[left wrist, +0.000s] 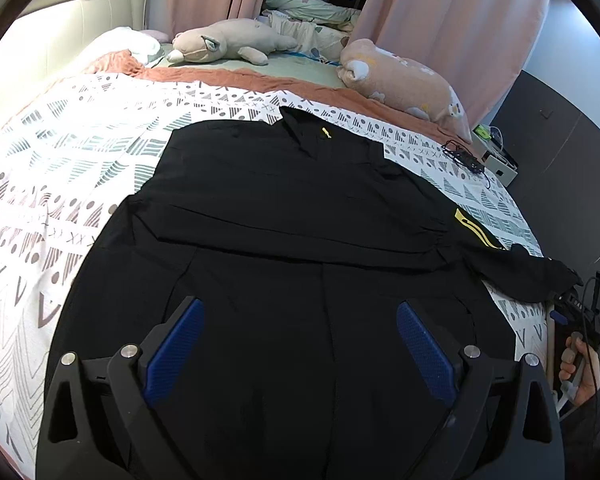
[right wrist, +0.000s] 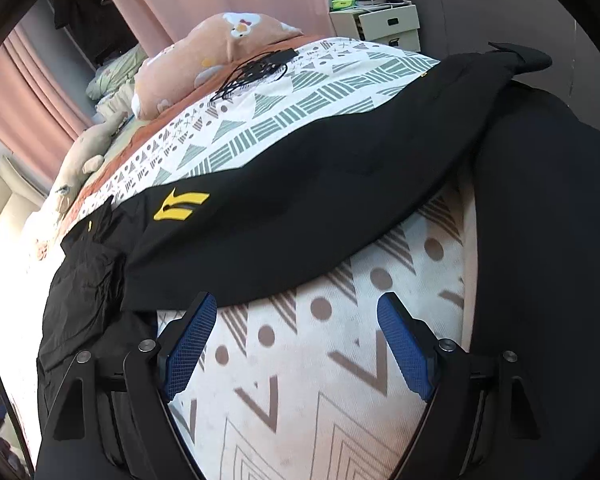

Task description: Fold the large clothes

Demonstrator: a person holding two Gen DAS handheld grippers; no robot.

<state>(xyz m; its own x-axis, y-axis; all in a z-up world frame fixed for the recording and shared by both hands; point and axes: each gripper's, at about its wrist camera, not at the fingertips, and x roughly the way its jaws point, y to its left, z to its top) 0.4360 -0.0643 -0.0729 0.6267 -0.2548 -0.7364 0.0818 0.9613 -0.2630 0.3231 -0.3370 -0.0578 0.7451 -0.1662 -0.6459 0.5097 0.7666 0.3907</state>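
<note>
Fingers (right wrist: 196, 344) spread, black jacket (left wrist: 292, 208), yellow logo (right wrist: 180, 206), lettering seemingly unreadable

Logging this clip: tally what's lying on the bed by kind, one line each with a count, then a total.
Black jacket: 1
Plush toys, beige and pink: 2
Black cable bundle: 1
Patterned bedspread: 1
Total: 5

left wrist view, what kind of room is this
Most likely a bedroom: a bed with a patterned bedspread, plush toy pillows near its padded headboard, and pink curtains behind.
</note>
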